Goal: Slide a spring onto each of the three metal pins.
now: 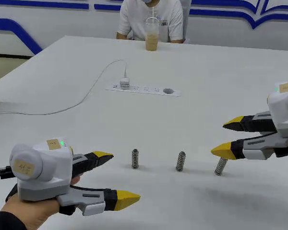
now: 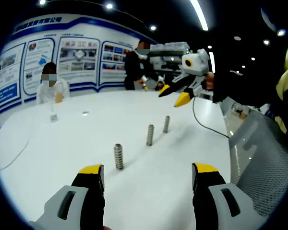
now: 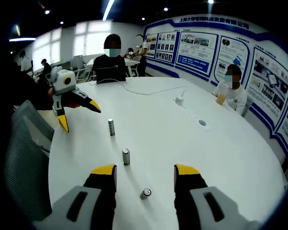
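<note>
Yellow-tipped fingers [image 1: 127,196] of the left gripper [image 1: 124,175] and right gripper [image 1: 218,139] are gaping wide, gripping nothing; three springs [image 1: 181,161] are standing between them.

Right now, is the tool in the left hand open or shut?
Open. The left tool has its yellow-tipped jaws wide apart, with bare table showing between them and nothing gripped.

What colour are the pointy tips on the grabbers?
Yellow, on the left gripper and right gripper; the head view shows it best.
</note>
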A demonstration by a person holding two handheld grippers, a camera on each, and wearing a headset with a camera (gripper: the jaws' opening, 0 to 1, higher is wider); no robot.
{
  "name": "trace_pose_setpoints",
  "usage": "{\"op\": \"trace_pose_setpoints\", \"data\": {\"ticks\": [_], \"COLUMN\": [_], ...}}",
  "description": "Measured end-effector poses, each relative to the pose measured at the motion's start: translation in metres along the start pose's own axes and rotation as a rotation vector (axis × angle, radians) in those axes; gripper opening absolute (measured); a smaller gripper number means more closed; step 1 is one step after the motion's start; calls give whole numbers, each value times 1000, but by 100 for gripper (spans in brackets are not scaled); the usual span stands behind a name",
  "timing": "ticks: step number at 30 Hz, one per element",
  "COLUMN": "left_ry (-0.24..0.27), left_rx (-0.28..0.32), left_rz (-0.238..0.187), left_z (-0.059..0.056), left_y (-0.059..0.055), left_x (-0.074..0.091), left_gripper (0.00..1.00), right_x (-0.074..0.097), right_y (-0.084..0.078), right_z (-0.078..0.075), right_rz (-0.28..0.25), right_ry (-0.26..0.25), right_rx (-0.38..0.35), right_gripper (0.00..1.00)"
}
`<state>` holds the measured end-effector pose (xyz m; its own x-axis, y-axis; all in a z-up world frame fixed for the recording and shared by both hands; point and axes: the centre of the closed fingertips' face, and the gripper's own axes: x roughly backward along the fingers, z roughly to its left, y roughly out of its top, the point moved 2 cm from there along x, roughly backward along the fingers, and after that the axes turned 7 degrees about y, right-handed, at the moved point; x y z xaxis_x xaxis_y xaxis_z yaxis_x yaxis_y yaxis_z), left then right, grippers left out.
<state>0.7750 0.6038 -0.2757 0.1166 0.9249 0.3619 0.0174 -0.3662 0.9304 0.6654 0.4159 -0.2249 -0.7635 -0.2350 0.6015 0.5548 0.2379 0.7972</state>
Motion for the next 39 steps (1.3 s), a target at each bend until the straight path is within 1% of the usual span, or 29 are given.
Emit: {"op": "trace_pose_setpoints", "data": {"ticks": [4, 7, 17, 27, 31, 36, 39], "left_ry": [1, 0, 0, 5, 5, 7, 8], "left_rx": [2, 5, 8, 12, 17, 25, 27], "left_rz": [2, 1, 0, -3, -2, -1, -2], "left_z": [1, 0, 0, 0, -1, 0, 0], "left_y": [0, 0, -1, -1, -3, -6, -6], "left_x": [0, 0, 0, 1, 1, 1, 1], "left_gripper": [76, 76, 77, 77, 77, 77, 77], "right_x": [5, 9, 17, 16, 16, 15, 14], "right_y": [-9, -13, -36, -49, -50, -56, -59], "right_z": [4, 6, 17, 30, 33, 34, 34], "right_rz": [-15, -43, -93, -154, -165, -177, -181], "right_ry": [-12, -17, -32, -30, -35, -46, -55], "right_rx": [-4, -9, -30, -37, -37, -53, -62], "right_gripper": [51, 53, 57, 61, 62, 64, 65]}}
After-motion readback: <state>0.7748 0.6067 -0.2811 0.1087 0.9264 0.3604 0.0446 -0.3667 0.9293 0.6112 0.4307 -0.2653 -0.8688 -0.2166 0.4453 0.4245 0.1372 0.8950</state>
